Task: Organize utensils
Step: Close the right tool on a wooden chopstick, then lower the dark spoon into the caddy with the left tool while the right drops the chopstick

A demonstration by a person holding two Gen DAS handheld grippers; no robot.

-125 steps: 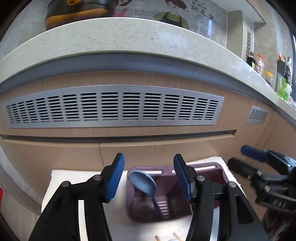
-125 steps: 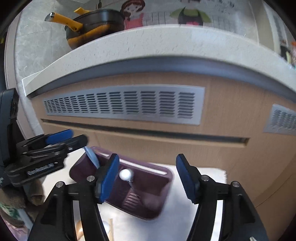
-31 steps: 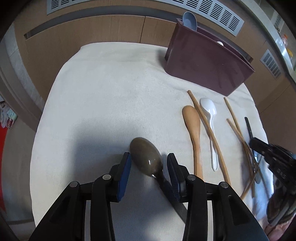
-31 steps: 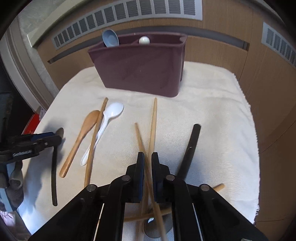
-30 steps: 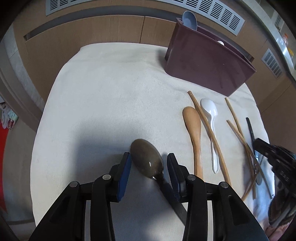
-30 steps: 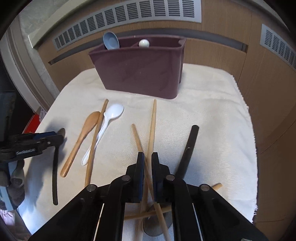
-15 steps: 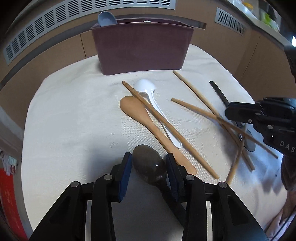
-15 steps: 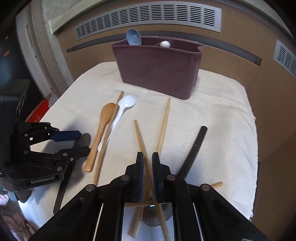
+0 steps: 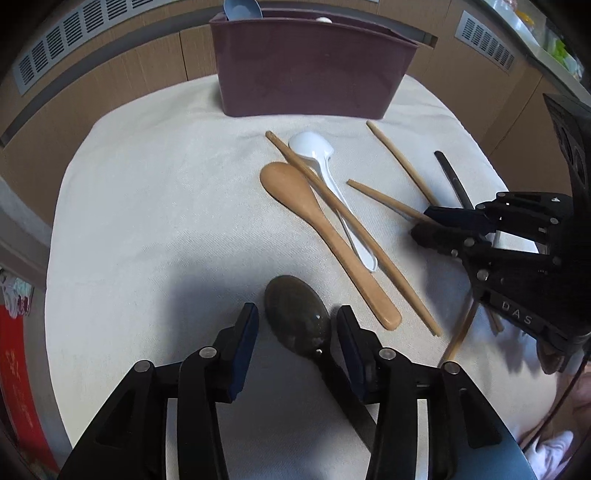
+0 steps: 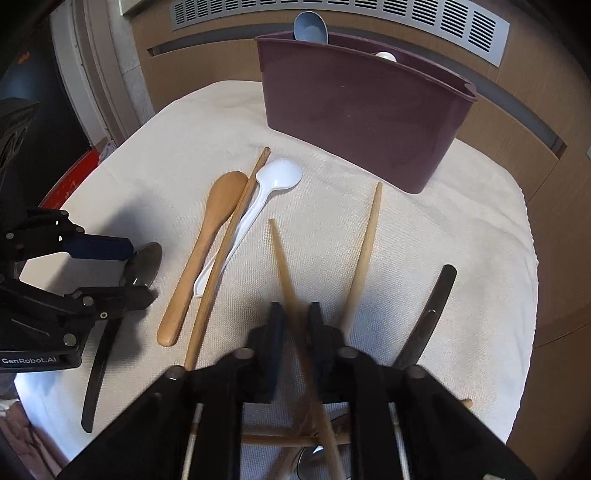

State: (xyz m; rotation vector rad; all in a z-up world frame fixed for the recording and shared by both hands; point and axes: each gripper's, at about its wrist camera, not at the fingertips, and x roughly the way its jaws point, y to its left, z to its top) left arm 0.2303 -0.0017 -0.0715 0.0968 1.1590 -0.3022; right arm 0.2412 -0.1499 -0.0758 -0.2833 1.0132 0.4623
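- Left gripper [image 9: 297,326] straddling the bowl of a dark spoon [image 9: 295,319] flat on the white cloth [image 9: 147,206]; jaws just widened, pads clear of the bowl on both sides.
- Just right of it, wooden spoon [image 9: 325,236], long chopstick [image 9: 354,229] and white spoon [image 9: 332,188] lying side by side, touching.
- Right gripper [image 10: 295,325] pinched tight on one wooden chopstick [image 10: 282,258], tip angled away over the cloth; second chopstick [image 10: 365,251] and a black handle [image 10: 432,306] loose beside it.
- At the far edge, maroon caddy [image 10: 362,122] upright, blue spoon [image 10: 310,27] in its left compartment, a white knob [image 10: 386,56] showing further right.
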